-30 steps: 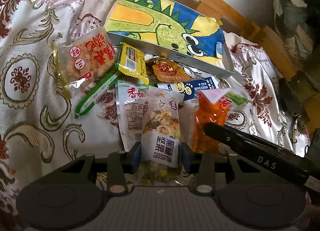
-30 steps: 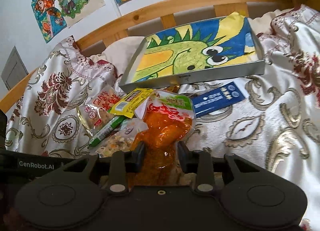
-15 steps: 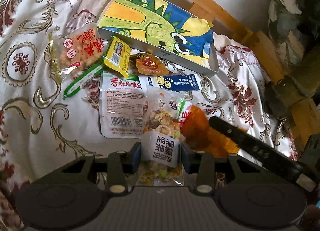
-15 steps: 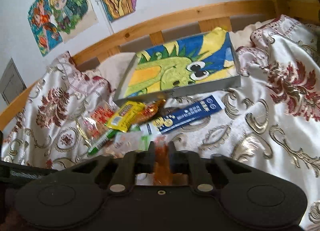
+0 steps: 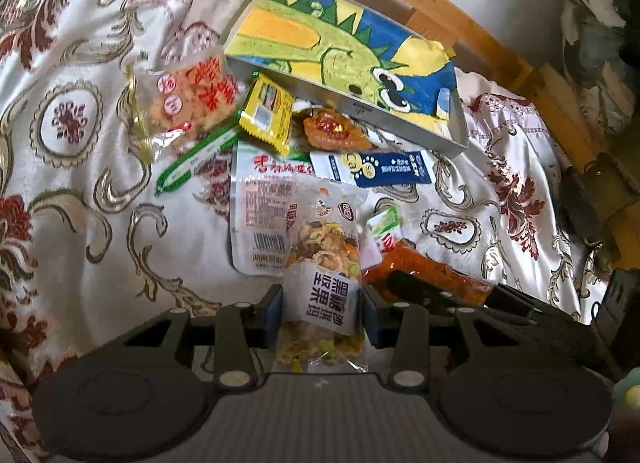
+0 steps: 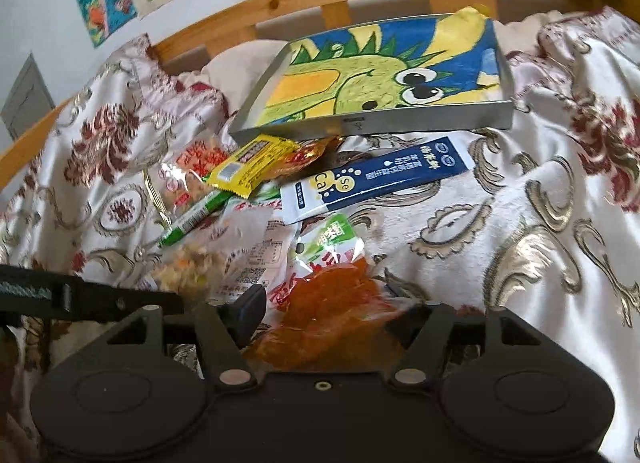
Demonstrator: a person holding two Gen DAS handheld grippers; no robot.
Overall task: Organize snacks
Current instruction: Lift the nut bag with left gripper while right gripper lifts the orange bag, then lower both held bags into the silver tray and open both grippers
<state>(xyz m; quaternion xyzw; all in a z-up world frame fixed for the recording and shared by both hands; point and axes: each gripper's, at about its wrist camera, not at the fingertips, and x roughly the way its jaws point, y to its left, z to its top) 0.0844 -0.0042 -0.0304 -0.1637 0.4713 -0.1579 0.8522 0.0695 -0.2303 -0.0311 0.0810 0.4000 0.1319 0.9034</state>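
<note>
A clear mixed-nut snack packet with a white label point(image 5: 320, 263) is clamped between the pads of the left gripper point(image 5: 323, 313). The right gripper point(image 6: 336, 311) has just been opening; its jaws stand apart, and the orange spicy snack pouch point(image 6: 332, 303) lies released between them on the floral satin bedspread point(image 6: 520, 231). Farther off, a blue-and-white sachet point(image 6: 372, 183), a yellow wrapper point(image 6: 248, 165) and a green stick pack point(image 6: 192, 219) are piled just before the metal tray lined with a dinosaur drawing point(image 6: 400, 125).

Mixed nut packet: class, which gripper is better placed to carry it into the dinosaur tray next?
Left. The left gripper already clamps the mixed nut packet; the right gripper, jaws just opened, straddles the orange packet.
</note>
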